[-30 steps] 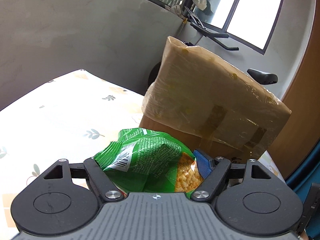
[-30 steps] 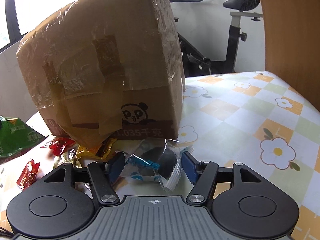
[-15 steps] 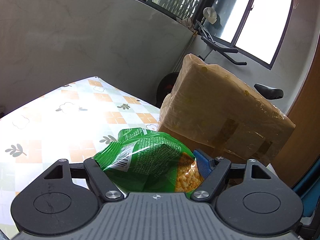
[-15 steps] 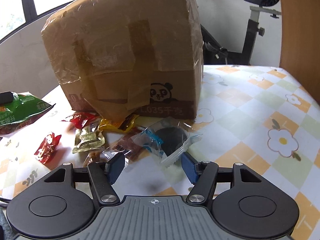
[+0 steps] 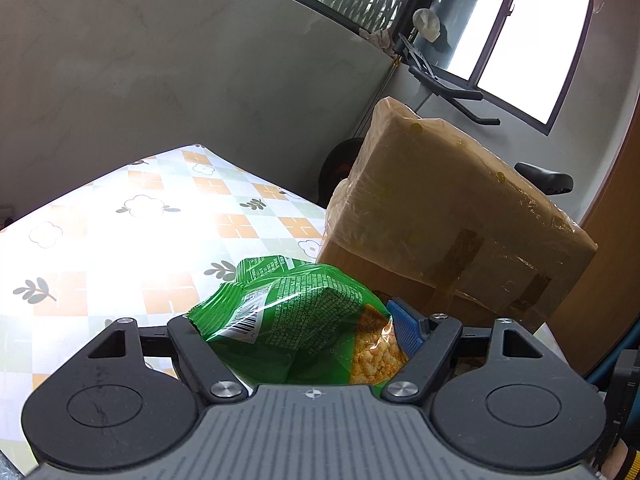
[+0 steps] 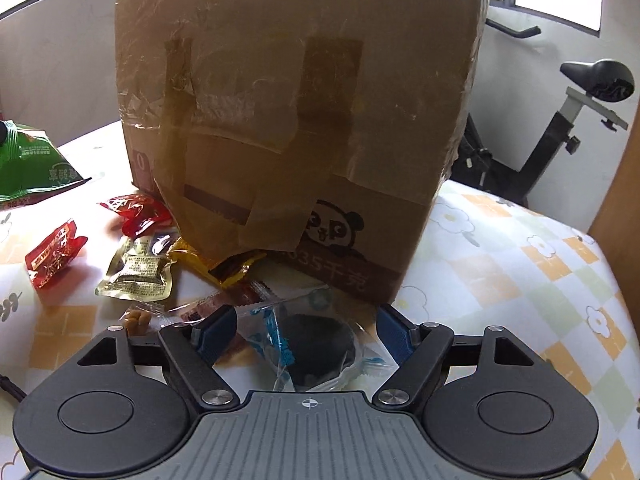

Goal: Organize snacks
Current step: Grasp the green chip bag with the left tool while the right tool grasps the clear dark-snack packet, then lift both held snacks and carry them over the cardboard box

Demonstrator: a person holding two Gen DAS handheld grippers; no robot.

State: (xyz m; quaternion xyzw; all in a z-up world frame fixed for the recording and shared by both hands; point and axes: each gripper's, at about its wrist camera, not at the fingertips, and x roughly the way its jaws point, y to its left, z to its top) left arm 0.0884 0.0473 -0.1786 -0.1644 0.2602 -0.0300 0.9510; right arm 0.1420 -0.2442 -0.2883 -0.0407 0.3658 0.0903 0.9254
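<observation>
Clear-wrapped dark snack [image 6: 316, 344] between opening fingers [image 6: 394, 334]

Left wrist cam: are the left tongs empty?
No. The left tongs are closed on a green snack bag, crumpled between the fingers.

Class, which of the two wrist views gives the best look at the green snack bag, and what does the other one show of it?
The left wrist view: the green snack bag fills the space between the left gripper fingers, barcode and snacks visible. The right wrist view shows only one corner of it at the frame's left edge.
</observation>
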